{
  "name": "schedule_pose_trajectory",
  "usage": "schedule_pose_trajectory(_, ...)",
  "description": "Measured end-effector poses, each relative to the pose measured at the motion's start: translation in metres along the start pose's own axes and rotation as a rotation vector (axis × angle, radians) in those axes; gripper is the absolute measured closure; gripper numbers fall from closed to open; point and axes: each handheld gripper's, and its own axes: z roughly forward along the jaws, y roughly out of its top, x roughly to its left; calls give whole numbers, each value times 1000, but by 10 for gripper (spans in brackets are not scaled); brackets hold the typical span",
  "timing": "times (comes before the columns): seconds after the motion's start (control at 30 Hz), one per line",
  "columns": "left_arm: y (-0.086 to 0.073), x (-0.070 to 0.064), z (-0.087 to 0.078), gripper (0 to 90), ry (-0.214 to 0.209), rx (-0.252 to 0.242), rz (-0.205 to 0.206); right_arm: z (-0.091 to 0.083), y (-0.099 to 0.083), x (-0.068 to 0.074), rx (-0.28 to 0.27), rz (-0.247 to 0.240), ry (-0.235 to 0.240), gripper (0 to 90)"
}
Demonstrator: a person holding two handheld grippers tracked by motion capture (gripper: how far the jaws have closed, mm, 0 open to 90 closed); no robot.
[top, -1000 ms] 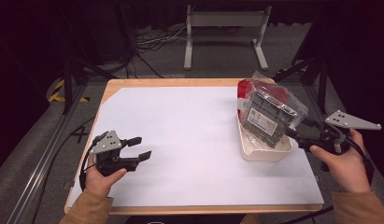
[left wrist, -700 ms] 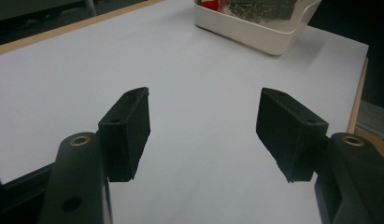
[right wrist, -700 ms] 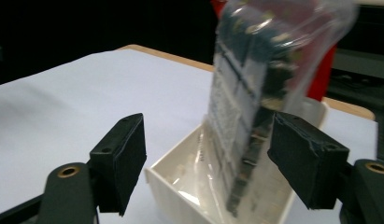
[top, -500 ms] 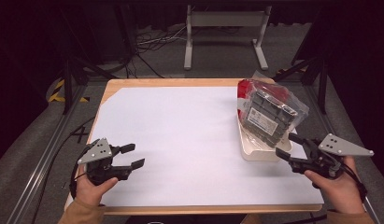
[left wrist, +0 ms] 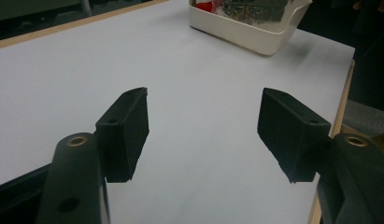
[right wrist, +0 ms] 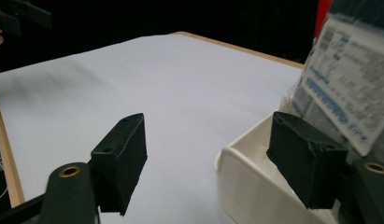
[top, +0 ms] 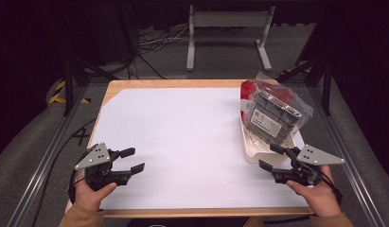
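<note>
Table under a white sheet runs across my high view, wood showing along its edges. At its near left corner I have the left gripper, held in a hand whose palm cups it from below. Its jaws point right across the sheet, spread apart with nothing between them; the left gripper view confirms this, with bare white sheet showing in the gap. A grey plate sits on top of it.

The middle of the sheet lies between my two grippers, which are well apart.

Further right stands the tray, a cream-white bin near the right edge of the table. Leaning in it, tilted back toward the far side, is the bag, a clear crinkled pack with dark grey blocks inside, a white label on its front and a red patch at its upper left. In the left gripper view the tray sits far off at the top.

Just beside the near end of the tray I have the right gripper, held in the right hand at the near right corner. Its jaws point left and away, spread wide, gripping nothing. In the right gripper view one jaw hangs over the sheet and the other over the tray, near its rim; whether it touches I cannot tell. The bag's label rises close behind.
</note>
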Motion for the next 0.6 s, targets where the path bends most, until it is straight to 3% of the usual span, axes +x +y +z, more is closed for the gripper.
schedule_pose_trajectory(0.13,-1,0,1,344,3,0,-2,9,-9,2,14,-3,12,278)
schedule_pose_trajectory(0.2,-2,1,1,345,3,0,-1,14,-14,4,-17,-3,11,272)
schedule_pose_trajectory(0.6,-4,2,1,342,10,-1,-10,16,-14,11,-16,-23,34,275)
